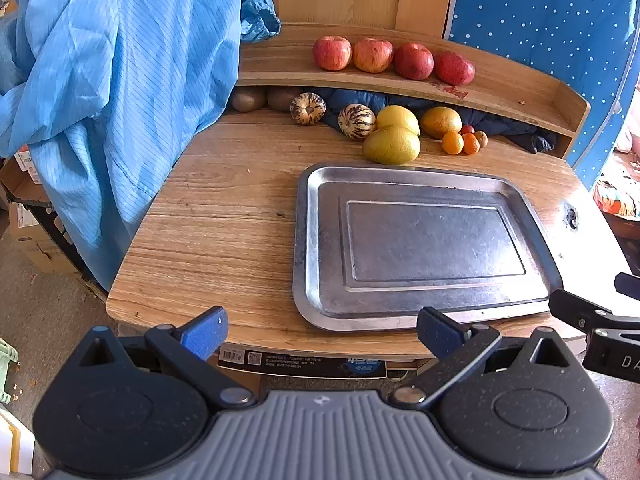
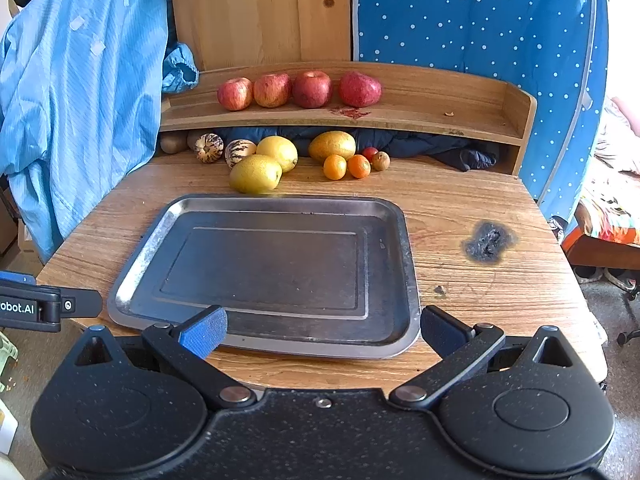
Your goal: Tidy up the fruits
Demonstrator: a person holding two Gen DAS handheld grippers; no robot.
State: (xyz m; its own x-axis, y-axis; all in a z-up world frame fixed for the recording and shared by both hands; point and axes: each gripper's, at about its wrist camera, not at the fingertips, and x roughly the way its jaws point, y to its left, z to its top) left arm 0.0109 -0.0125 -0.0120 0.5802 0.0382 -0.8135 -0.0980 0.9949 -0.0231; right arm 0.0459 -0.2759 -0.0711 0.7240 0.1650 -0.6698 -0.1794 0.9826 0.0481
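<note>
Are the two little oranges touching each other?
Apart. The right wrist view shows a thin strip of table between the left orange and the right orange; in the left wrist view they overlap, so it cannot settle it.

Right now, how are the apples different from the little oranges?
The apples are red and sit in a row of four up on the shelf; the little oranges are orange, just two, down on the table behind the tray. The apples look clearly bigger than the oranges. The apples have no other fruit beside them; the oranges sit among other fruits. Both kinds are round, and neither is on the tray.
</note>
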